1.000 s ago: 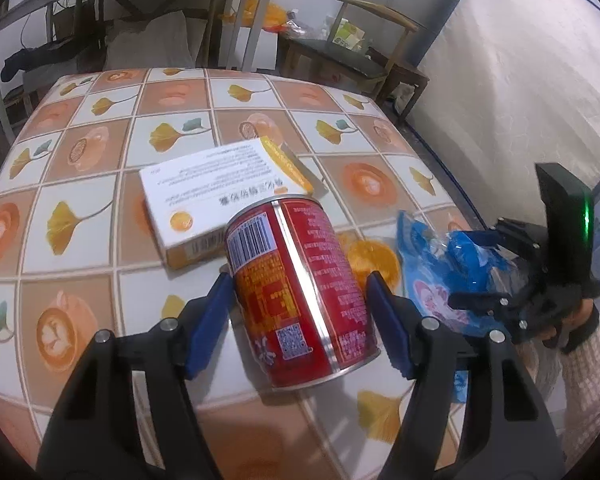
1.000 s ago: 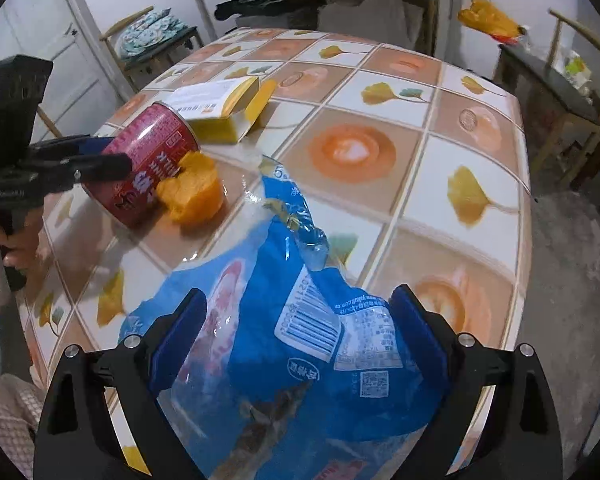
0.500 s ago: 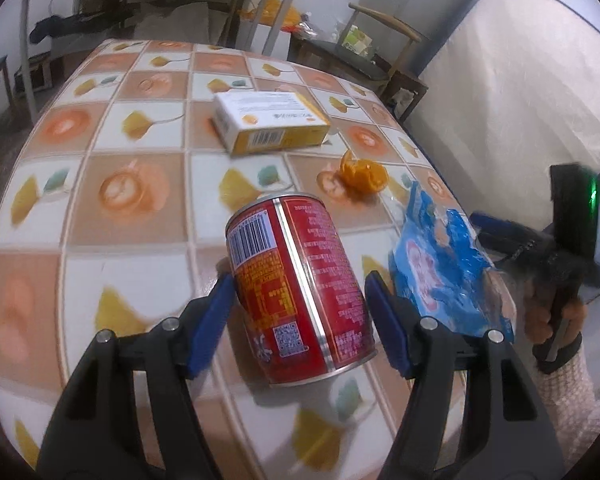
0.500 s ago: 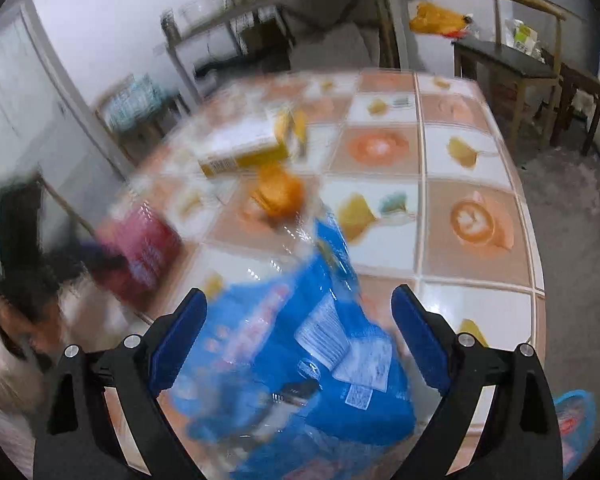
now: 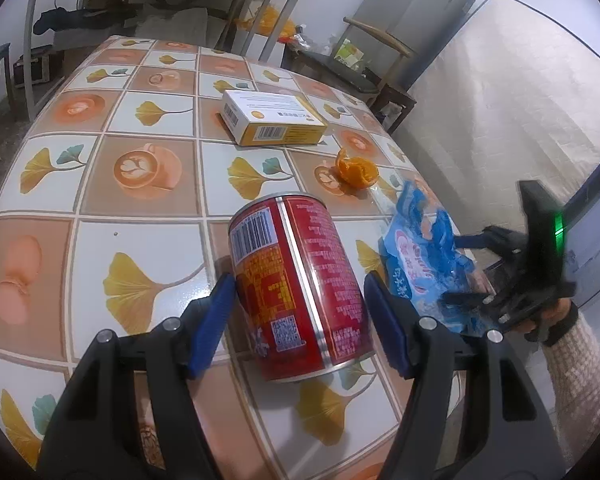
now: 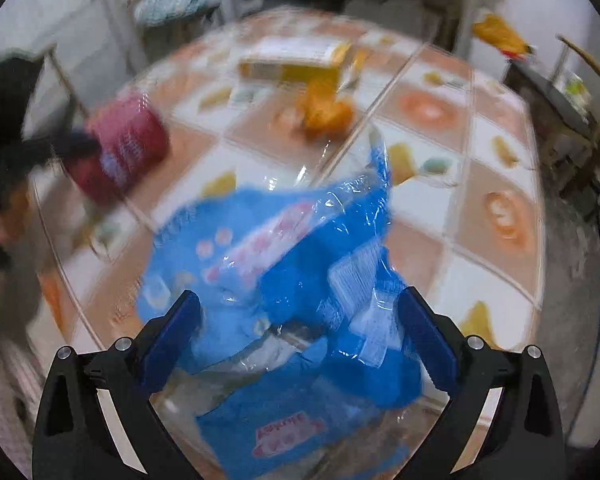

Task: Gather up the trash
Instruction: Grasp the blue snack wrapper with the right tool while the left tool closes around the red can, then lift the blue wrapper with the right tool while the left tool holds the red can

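My left gripper (image 5: 300,320) is shut on a red tin can (image 5: 300,284) and holds it above the tiled table (image 5: 140,168). My right gripper (image 6: 300,340) is shut on a crumpled blue plastic bag (image 6: 292,280); it also shows in the left wrist view (image 5: 420,256), held over the table's right edge. An orange peel (image 5: 356,170) and a white and yellow box (image 5: 272,122) lie on the table beyond. The right wrist view is blurred; the can (image 6: 124,152), peel (image 6: 326,110) and box (image 6: 296,60) show there too.
A wooden chair (image 5: 364,76) stands past the table's far right corner. A metal shelf frame (image 5: 160,0) stands behind the table. A mattress (image 5: 520,100) leans at the right. The floor (image 6: 572,248) lies beyond the table's edge.
Both grippers have pulled back from the middle of the table with the can and the bag. The box and peel now lie farther away. The bag has lifted off the table.
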Tool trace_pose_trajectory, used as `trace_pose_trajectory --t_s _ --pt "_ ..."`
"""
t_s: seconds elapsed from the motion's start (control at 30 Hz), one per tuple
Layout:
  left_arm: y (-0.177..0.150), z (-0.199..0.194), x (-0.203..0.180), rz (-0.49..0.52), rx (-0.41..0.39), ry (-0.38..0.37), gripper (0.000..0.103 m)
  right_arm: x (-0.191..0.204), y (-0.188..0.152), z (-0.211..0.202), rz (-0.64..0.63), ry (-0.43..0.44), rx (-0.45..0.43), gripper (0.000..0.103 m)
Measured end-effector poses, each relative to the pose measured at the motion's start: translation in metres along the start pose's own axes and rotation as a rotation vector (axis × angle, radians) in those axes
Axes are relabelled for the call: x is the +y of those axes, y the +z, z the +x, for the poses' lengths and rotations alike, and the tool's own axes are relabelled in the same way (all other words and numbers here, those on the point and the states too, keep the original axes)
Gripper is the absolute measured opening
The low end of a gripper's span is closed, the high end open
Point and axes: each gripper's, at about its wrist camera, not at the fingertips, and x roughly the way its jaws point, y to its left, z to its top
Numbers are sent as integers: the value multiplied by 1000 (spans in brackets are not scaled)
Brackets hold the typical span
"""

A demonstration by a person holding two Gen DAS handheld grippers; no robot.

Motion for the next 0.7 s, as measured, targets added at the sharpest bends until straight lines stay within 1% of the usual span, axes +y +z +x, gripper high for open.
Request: trace_pose_trajectory --t_s 0.03,0.07,0.1,0.2,0.33,0.53,0.63,0.7 --pt "0 0 1 -2 0 -3 63 2 1 8 -22 -4 31 97" --pt "-1 0 1 -3 1 -8 63 4 2 12 -46 -11 39 97" --pt "-1 0 2 -4 1 -10 63 4 2 13 -51 0 45 97" --pt "-1 0 3 -9 1 -20 63 4 3 14 -51 -4 69 97" --pt "-1 0 3 -6 3 -28 62 15 0 11 -76 7 98 97" --pt "-1 1 3 2 6 -32 62 25 -3 7 -47 35 113 97" --pt "-2 1 3 -1 5 -35 62 32 -4 8 -82 -3 122 97" --pt "-1 2 3 -6 5 -40 62 31 -4 7 -68 -6 124 97"
